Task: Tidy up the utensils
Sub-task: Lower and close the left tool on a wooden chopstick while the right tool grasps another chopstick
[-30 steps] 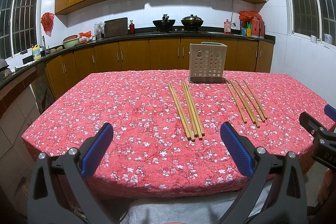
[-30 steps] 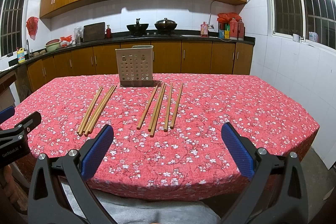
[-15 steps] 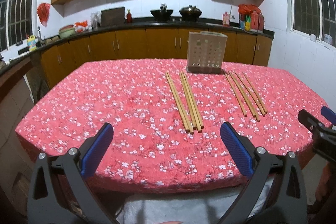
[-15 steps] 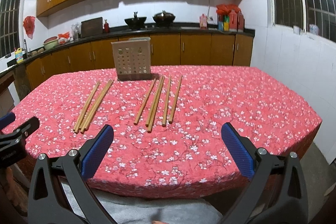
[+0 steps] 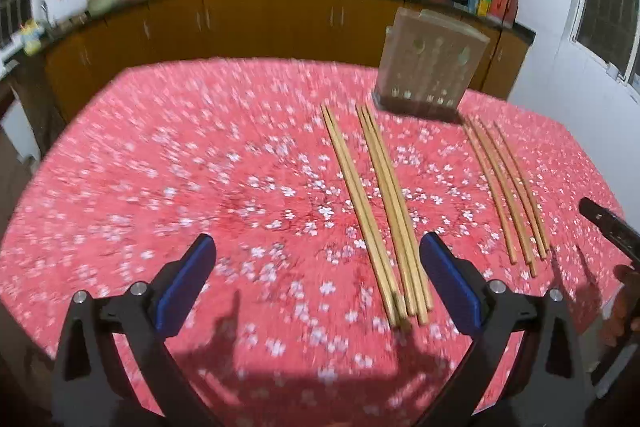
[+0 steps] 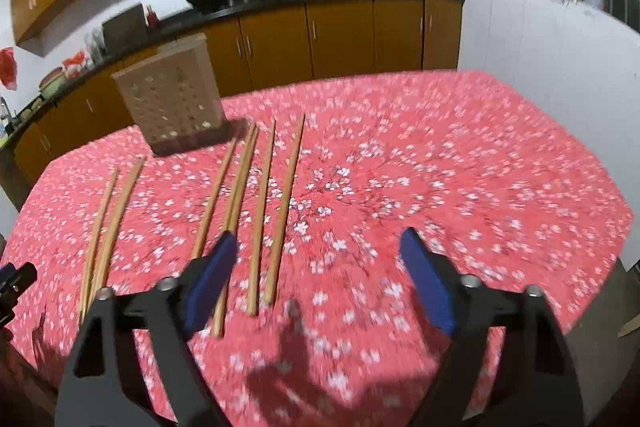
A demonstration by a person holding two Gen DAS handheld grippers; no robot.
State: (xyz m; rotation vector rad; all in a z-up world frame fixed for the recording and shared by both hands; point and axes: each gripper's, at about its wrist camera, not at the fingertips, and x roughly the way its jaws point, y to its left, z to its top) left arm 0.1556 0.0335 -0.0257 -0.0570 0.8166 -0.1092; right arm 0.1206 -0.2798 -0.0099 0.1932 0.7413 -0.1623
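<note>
Two handheld grippers hung over a surface (image 5: 168, 163) covered with a red cloth printed with white flowers. Both pictures were blurred.

The left gripper (image 5: 316, 283) had its jaws spread wide, gripping nothing. A left bundle of wooden chopsticks (image 5: 376, 211) lay flat on the cloth, its near ends just inside the right-hand blue pad and reaching away beyond the jaws. Further out past that pad lay a second, right bundle of chopsticks (image 5: 506, 187), well apart from the first. Beyond the jaws, at the far ends of both bundles, a pale holder with holes in its front (image 5: 432, 71) stood upright on the surface. Part of the other gripper showed at the right edge.

The right gripper (image 6: 318, 275) had its jaws closing but still apart, with only cloth between them and nothing gripped. The right bundle (image 6: 256, 211) lay beside and partly behind its left-hand blue pad; whether the pad touched the sticks could not be told. The left bundle (image 6: 108, 223) lay further out on that same side. The holder (image 6: 172, 103) stood beyond the jaws, off to their left.

Behind the surface ran brown kitchen cabinets (image 6: 340, 35) under a dark worktop.
</note>
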